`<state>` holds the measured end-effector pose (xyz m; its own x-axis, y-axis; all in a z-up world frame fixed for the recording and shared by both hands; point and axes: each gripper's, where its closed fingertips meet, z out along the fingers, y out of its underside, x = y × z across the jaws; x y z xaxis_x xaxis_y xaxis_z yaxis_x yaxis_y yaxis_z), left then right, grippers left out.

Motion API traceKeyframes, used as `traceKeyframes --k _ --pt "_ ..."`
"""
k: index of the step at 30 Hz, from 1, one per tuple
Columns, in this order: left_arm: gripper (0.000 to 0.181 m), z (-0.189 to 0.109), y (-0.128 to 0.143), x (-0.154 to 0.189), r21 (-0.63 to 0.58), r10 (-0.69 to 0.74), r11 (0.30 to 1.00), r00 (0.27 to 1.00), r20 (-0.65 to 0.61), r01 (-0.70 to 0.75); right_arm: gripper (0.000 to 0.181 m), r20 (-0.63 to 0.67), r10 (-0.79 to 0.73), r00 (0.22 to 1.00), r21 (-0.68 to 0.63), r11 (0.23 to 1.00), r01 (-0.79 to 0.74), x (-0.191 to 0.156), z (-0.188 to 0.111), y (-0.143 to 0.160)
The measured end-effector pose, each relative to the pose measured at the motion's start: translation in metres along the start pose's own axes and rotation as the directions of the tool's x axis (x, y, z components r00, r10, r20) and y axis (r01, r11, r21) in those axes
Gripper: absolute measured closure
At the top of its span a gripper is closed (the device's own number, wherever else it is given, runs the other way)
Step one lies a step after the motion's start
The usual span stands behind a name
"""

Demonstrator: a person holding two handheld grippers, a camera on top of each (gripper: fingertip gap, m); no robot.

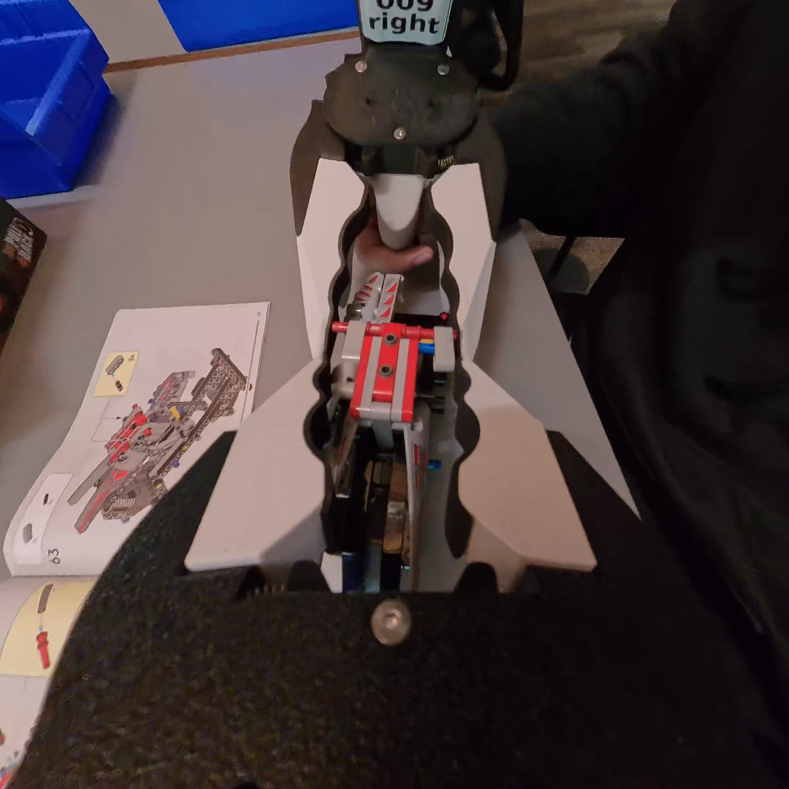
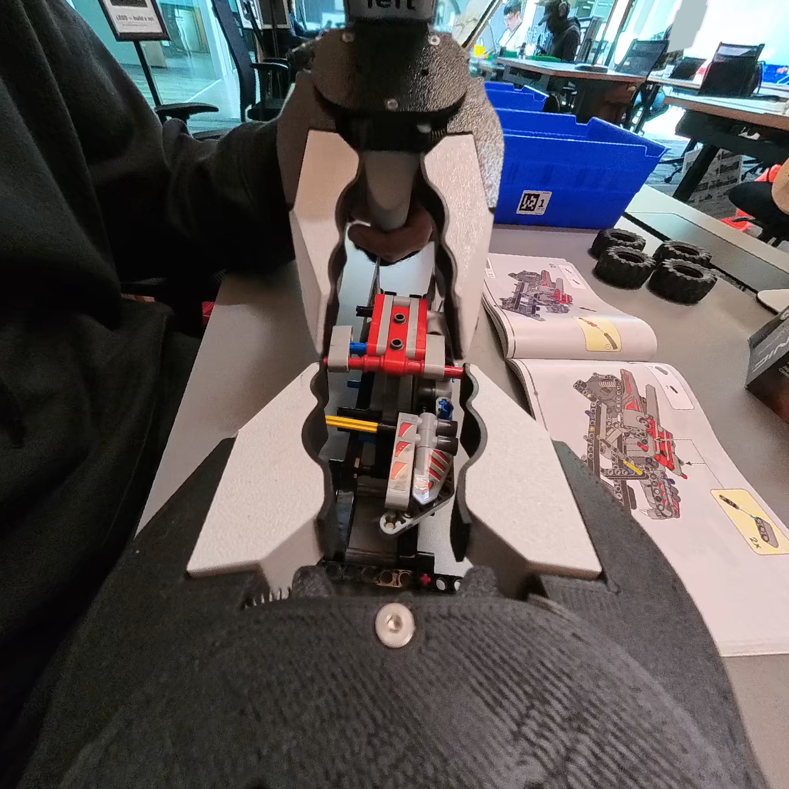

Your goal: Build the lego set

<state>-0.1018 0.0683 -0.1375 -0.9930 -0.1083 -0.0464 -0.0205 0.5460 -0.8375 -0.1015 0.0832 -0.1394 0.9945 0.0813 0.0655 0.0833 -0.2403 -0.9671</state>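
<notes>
A part-built lego model (image 1: 384, 375) of red, grey and black beams, with a red axle across it, hangs above the grey table between my two grippers, which face each other. My left gripper (image 1: 390, 427) is closed around the model's lower black frame. My right gripper (image 1: 390, 337) reaches in from above and grips the end with the grey striped panels. In the right wrist view the model (image 2: 397, 337) sits between my right gripper (image 2: 393, 427) and the left gripper (image 2: 390, 324). A yellow axle (image 2: 350, 424) sticks out of its left side.
An open instruction booklet (image 1: 170, 427) (image 2: 640, 469) lies on the table beside the grippers. Blue bins (image 1: 42, 106) (image 2: 568, 170) stand at the far edge. Several black tyres (image 2: 653, 269) sit behind the booklet. A black box (image 2: 768, 363) is at the right. A dark sleeve (image 2: 106, 192) is close by. The grippers are tip to tip, or close to it.
</notes>
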Motion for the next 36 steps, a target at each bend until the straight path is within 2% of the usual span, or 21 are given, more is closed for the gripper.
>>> traceKeyframes --k 15,21,30,36 --pt "0.129 -0.0003 0.0003 0.0012 -0.063 0.032 0.998 0.999 0.038 -0.030 0.120 0.011 -0.006 1.000 -0.011 1.000 0.006 -0.0021 0.0008 0.0014" --pt "0.133 -0.0001 -0.0019 0.0039 -0.047 0.056 0.997 0.998 0.010 -0.055 0.120 0.026 0.001 1.000 -0.010 1.000 0.000 -0.0036 0.0011 0.0010" --pt "0.138 0.0005 -0.0034 0.0029 -0.037 0.000 0.999 1.000 0.005 0.000 0.120 0.027 0.001 1.000 -0.002 1.000 -0.001 -0.0040 0.0011 -0.0003" --pt "0.136 0.0000 -0.0028 0.0042 -0.044 0.050 0.998 0.999 0.010 -0.049 0.121 0.038 0.010 0.999 -0.005 1.000 -0.010 -0.0045 0.0015 -0.0001"
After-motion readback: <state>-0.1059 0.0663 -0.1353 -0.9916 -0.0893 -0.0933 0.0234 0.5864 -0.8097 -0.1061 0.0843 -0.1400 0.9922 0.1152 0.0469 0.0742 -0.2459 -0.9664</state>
